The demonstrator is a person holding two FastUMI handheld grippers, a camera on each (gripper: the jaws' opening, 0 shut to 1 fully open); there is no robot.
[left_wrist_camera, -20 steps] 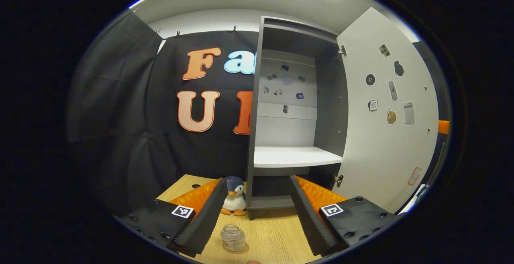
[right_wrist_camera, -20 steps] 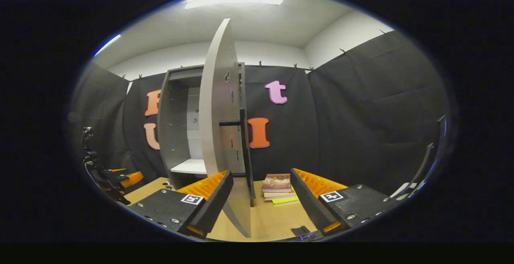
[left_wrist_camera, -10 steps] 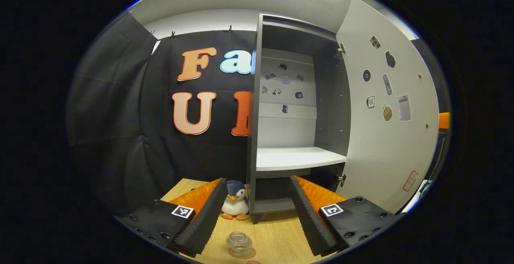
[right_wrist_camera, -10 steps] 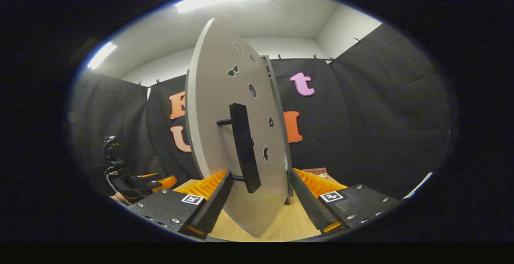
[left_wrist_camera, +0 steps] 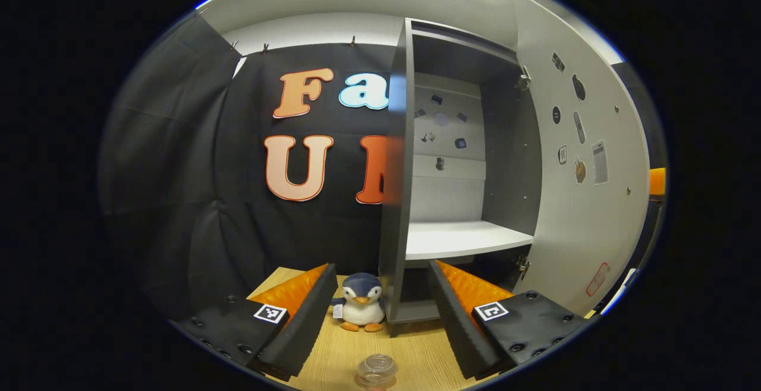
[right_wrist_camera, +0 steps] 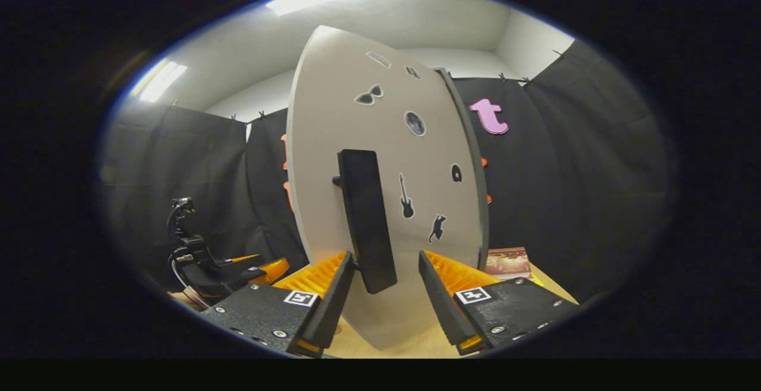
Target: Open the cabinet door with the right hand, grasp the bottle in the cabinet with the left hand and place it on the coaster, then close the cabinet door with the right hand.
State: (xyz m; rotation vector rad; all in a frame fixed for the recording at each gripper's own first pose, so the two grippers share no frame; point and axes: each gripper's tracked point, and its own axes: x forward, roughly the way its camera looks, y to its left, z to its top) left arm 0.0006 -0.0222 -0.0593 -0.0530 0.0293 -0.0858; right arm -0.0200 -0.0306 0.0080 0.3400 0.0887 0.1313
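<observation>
The bottle [left_wrist_camera: 376, 372] stands on the tabletop [left_wrist_camera: 410, 352] at the bottom edge of the left gripper view, its base and any coaster cut off. The left gripper [left_wrist_camera: 380, 314] hangs released above it. The right gripper [right_wrist_camera: 380, 287] is spread around the cabinet door's [right_wrist_camera: 386, 201] black handle [right_wrist_camera: 365, 218]; contact unclear.

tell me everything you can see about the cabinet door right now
The cabinet door is a flat light-grey panel, swung open on two metal hinges. Small stickers dot both faces. Its outer face carries a long black bar handle on short posts. The right hand-held gripper is open, its fingers flanking the handle's lower end, not pressing on it.
</observation>
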